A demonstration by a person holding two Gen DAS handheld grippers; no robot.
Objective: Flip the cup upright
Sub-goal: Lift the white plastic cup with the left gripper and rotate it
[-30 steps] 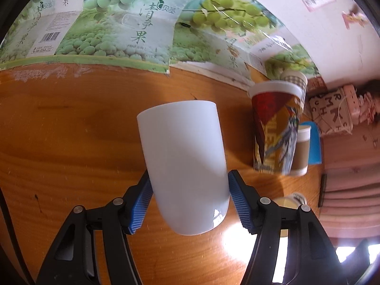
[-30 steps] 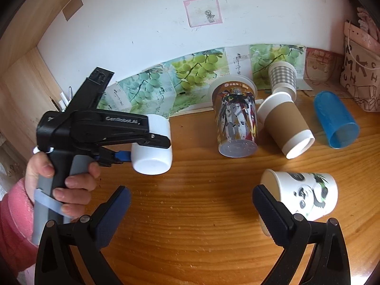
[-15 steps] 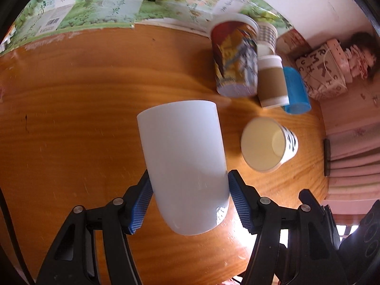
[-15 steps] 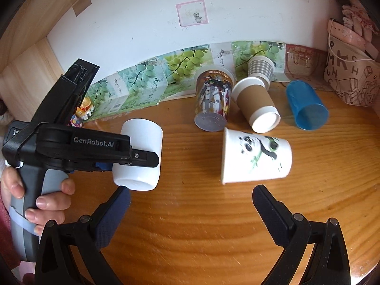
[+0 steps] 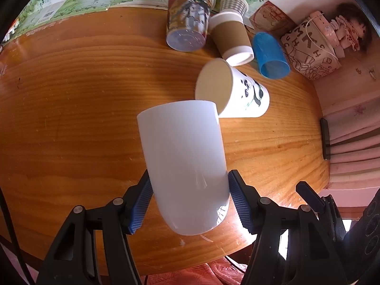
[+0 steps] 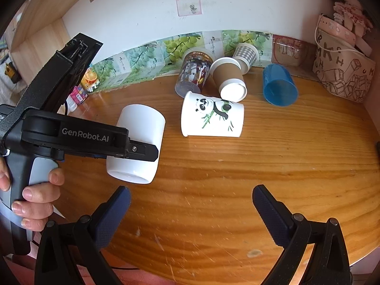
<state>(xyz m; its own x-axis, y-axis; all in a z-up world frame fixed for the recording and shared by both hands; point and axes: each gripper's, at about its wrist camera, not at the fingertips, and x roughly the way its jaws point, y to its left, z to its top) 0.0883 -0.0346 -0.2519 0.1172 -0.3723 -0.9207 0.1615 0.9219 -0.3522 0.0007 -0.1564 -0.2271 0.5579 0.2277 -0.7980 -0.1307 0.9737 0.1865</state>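
White cup (image 5: 185, 166) still clamped in left tongs (image 5: 190, 204), lowered tableward; right tongs (image 6: 190, 213) open.

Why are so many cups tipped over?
Odd indeed: the panda cup, brown cup, blue cup and robot-print cup all lie on their sides. The left gripper holds the white cup tilted, not upright.
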